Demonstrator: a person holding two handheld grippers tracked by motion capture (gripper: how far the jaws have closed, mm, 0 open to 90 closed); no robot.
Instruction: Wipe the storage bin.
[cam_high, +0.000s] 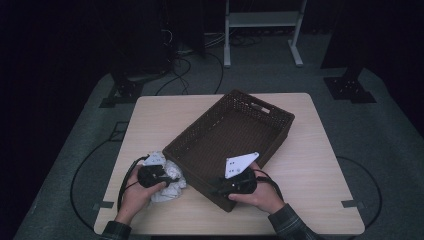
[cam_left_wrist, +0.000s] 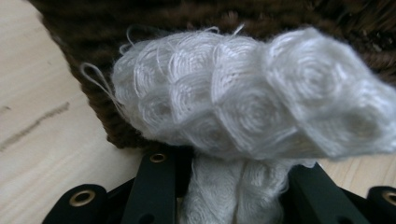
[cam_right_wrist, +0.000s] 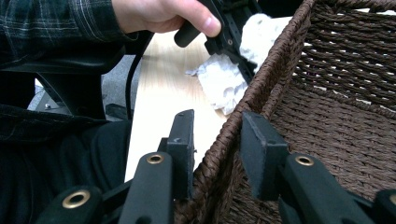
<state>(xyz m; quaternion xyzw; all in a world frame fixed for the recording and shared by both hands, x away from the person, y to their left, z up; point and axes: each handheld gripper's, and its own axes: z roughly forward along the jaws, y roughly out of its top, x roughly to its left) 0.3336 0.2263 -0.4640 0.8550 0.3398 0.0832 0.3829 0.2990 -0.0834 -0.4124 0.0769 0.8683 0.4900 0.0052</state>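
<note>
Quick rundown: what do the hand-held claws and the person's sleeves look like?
Both claws, left claw and right claw, are black with brass-ringed holes on the jaws and trailing black cables. The right carries a white three-cornered plate with dark dots. Sleeves are dark plaid.

basket (cam_high: 270, 117) open on top, its wall blocking the cloth (cam_high: 170, 187) beside it, bare table (cam_high: 310, 165) right

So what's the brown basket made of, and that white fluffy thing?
The basket looks woven from twisted brown cord, maybe paper rope or wicker: the twisted strands show, matte and rough. The white cloth looks like soft knitted or crocheted yarn, perhaps cotton: it has round stitched swirls and loose fuzzy threads. The table looks like pale wood or a wood-look top, smooth, with grain lines.
</note>
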